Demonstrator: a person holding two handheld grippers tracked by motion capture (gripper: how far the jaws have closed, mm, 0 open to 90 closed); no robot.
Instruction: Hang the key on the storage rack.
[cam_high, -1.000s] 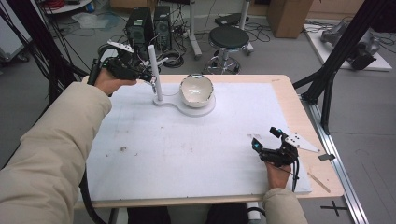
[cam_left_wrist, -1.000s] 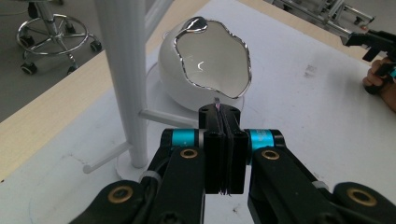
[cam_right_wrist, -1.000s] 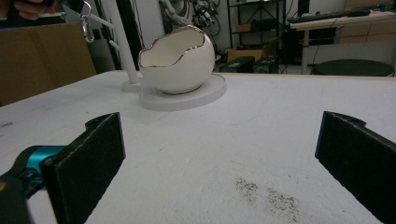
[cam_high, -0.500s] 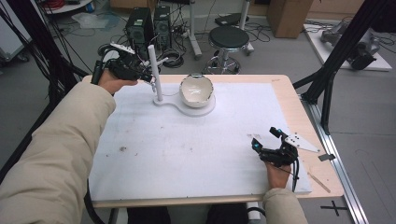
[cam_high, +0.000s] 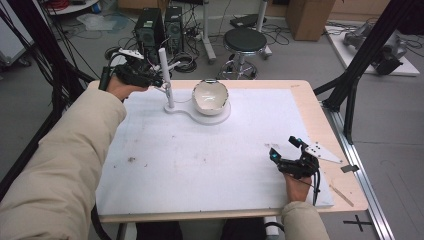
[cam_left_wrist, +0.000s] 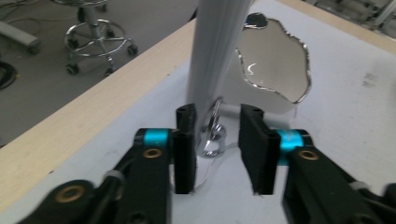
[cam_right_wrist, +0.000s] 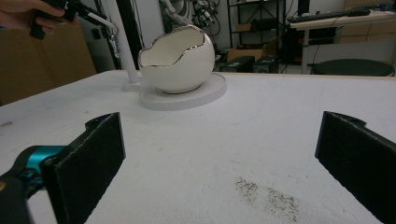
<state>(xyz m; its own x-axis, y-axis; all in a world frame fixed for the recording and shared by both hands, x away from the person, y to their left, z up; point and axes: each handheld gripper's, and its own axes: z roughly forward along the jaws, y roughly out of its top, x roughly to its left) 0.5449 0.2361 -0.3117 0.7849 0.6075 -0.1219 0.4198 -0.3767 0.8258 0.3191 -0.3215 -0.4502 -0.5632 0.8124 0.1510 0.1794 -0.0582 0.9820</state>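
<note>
High view, working left to right: our left tongs sit at the far left corner of the tabletop, brought up to the white post of a jewellery stand. The post rises from a white base that widens rightward under an egg-shaped bowl with a jagged silver rim, set near the middle of the far edge.

Left gripper view: the jaws stand parted on either side of a small silver ring hanging at the post. They are released, not yet gripping; the ring lies in the gap between them, just beside the foot of the post. Whether a pad already touches it, we cannot tell. The bowl shows beyond.

We judge the step in hand to be taking the ring off the stand. To do it well, we should centre the ring between the pads, close gently so that it does not twist or spring out, keep the left jaw off the post so that the stand does not tip, then lift along the peg before drawing away. The thin wire or thread by the ring may snag; watch it.

Right gripper view: our right tongs rest low near the right end of the near edge, jaws wide apart, holding nothing, facing the bowl across the white mat.
</note>
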